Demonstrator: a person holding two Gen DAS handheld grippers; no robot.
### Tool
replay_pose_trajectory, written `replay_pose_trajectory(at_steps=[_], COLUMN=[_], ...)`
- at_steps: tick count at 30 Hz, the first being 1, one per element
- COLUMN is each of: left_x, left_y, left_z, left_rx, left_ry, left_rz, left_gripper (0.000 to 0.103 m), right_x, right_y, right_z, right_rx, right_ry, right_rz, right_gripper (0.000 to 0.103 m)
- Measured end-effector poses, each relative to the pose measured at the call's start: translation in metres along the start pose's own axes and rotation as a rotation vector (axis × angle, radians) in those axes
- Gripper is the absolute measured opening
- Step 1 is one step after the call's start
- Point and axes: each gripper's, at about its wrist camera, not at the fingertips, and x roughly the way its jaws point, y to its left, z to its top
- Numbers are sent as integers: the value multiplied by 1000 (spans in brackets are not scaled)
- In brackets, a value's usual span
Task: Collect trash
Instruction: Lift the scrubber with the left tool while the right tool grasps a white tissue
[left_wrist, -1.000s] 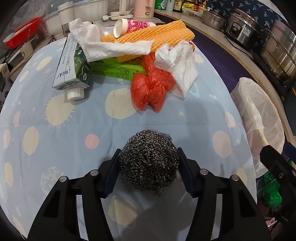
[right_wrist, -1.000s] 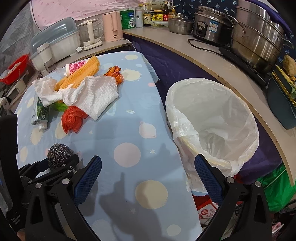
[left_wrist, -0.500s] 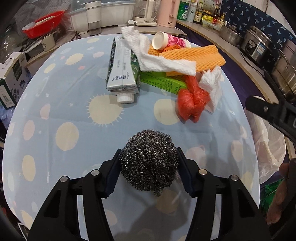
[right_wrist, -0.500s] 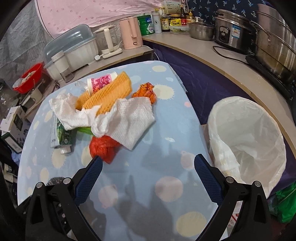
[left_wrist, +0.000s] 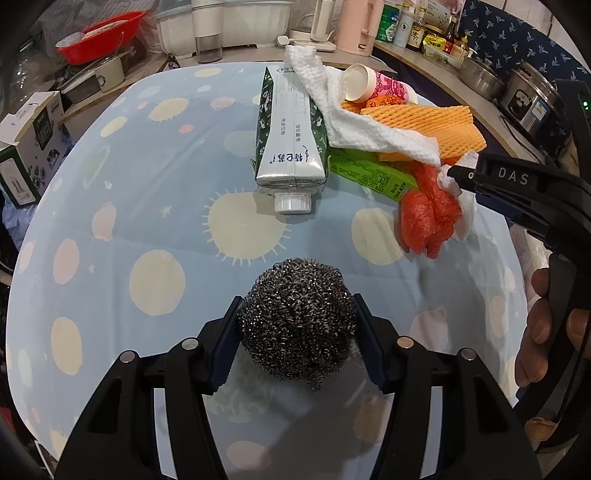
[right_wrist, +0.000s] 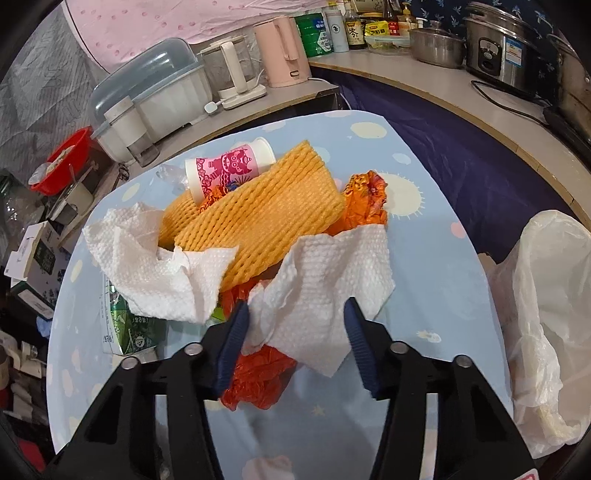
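Left gripper (left_wrist: 298, 334): clamped on scourer (left_wrist: 298, 318), above table (left_wrist: 110, 206). Right gripper (right_wrist: 297, 325): jaws just closing around tissue (right_wrist: 325, 291), pads not visibly pressing. Pile uncollected: carton (left_wrist: 291, 144), cup (right_wrist: 229, 166), foam net (right_wrist: 258, 206), red bag (left_wrist: 428, 218). Bin liner (right_wrist: 546, 314) appeared in right view only; no trash visible in it.

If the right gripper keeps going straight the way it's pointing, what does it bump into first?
Most likely the white paper towel. The right gripper has just been closing, and the towel already lies between its fingers. Just under it sits the red plastic bag. Whether the pads already press on the towel is hard to tell.
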Motion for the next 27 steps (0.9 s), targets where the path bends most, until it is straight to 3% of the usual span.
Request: replay_pose_trajectory(at_steps=[3, 4, 15, 18, 20, 21, 22, 24, 27], left_x=[0, -1, -31, -41, -46, -47, -49, -50, -49], left_y=[1, 0, -16, -25, -31, -32, -34, -37, -35], left_z=[-1, -2, -10, -15, -18, -20, -21, -23, -24], left_rx=[0, -1, 21, 34, 40, 41, 43, 45, 40], left_ry=[-1, -1, -52, -70, -74, -75, -75, -75, -68], left_rz=[-3, -3, -21, -26, -30, -33, -34, -29, -22], left_gripper=[55, 55, 55, 55, 55, 55, 55, 55, 55], right_x=[-2, -6, -94, -108, -105, -102, -97, -90, -72], right_y=[-4, -6, -33, -40, -44, -45, -46, -45, -41], right_z=[-4, -5, -24, -27, -30, -31, -32, -32, -28], right_rx=[-4, -8, -28, -25, -18, -9, 2, 14, 6], right_ry=[1, -9, -147, -148, -117, -104, -95, -104, -96], right_rz=[-4, -13, -32, -23, 11, 19, 34, 37, 28], right_gripper=[6, 3, 1, 1, 5, 15, 34, 60, 63])
